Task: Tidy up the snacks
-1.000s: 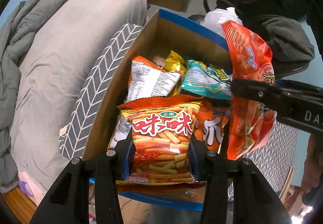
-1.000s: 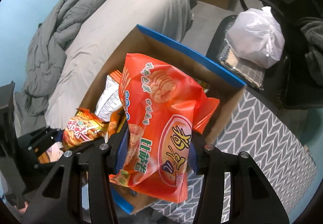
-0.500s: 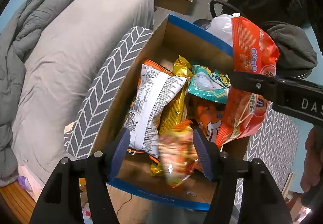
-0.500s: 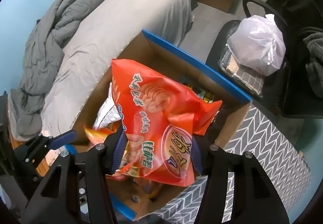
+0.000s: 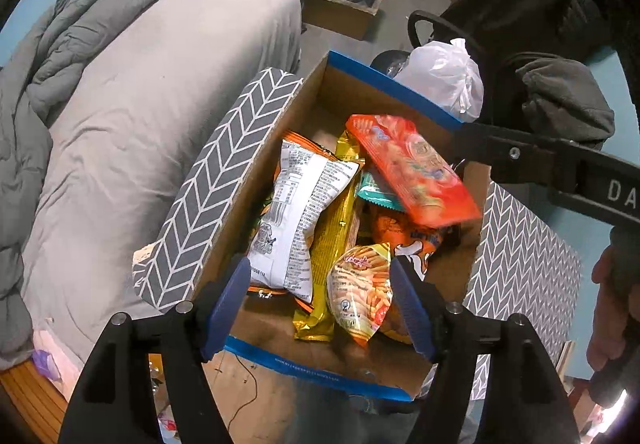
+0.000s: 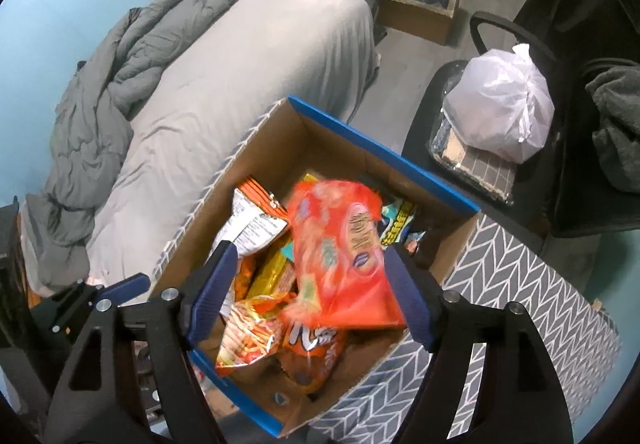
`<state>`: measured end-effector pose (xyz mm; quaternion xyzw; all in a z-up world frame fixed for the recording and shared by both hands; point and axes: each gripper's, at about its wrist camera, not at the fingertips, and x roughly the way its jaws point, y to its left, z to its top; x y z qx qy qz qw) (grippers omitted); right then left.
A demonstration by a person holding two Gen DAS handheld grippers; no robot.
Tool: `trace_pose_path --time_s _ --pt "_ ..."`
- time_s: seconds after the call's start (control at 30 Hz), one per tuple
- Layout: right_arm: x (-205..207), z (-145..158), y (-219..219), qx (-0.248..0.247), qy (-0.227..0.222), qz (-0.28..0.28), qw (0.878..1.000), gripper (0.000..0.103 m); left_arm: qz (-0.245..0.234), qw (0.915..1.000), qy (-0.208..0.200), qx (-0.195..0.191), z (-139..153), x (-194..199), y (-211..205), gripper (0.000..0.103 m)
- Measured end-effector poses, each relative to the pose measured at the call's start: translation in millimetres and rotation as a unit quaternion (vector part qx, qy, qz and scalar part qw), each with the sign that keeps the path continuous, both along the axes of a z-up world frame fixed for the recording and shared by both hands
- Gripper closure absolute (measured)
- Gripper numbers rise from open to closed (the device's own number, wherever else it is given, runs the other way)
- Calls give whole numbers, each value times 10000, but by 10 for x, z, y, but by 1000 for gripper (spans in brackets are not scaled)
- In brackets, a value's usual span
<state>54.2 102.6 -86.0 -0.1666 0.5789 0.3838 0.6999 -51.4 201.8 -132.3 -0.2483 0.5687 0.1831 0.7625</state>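
Note:
An open cardboard box (image 5: 280,148) with blue-taped edges holds several snack bags. My left gripper (image 5: 320,304) is open above the box's near end; the orange fries-snack bag (image 5: 360,292) lies loose in the box below it. A white bag (image 5: 300,212) and a gold bag (image 5: 332,244) lie beside it. My right gripper (image 6: 308,292) is open above the box (image 6: 340,140); the red chip bag (image 6: 340,256), blurred, is free between the jaws and lies on the other bags. It also shows in the left wrist view (image 5: 416,172). The right gripper's body (image 5: 552,168) crosses the right of that view.
A grey bed with a rumpled duvet (image 5: 120,84) lies left of the box. Grey chevron-patterned panels (image 5: 216,188) flank the box on both sides. A black chair carries a white plastic bag (image 6: 500,108). A dark garment (image 5: 560,104) hangs at right.
Both grippers opened. The fries-snack bag dropped from the left gripper into the box. The red chip bag left the right gripper and fell onto the other bags. Both grippers rose.

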Motion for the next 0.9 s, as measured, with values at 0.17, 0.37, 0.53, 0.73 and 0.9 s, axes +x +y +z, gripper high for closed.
trace_pose_path --time_s 0.17,0.37,0.53,0.73,0.9 --pt "-74 164 -51 100 -146 11 9998 26 17 9999 -102 103 150 -48 -20 30" --pt "-158 341 -202 163 -318 -117 9993 25 -19 9993 -262 270 383 -110 -51 23" --pt "-219 465 -338 157 -513 -346 9980 22 -80 9987 -336 385 538 -113 -77 22" --pt "-248 565 -516 205 -581 -592 9963 22 -94 9981 -374 479 653 -119 -109 21" --pt "-258 657 -661 228 -643 -808 9944 22 -146 9972 -459 579 785 -119 -168 21"
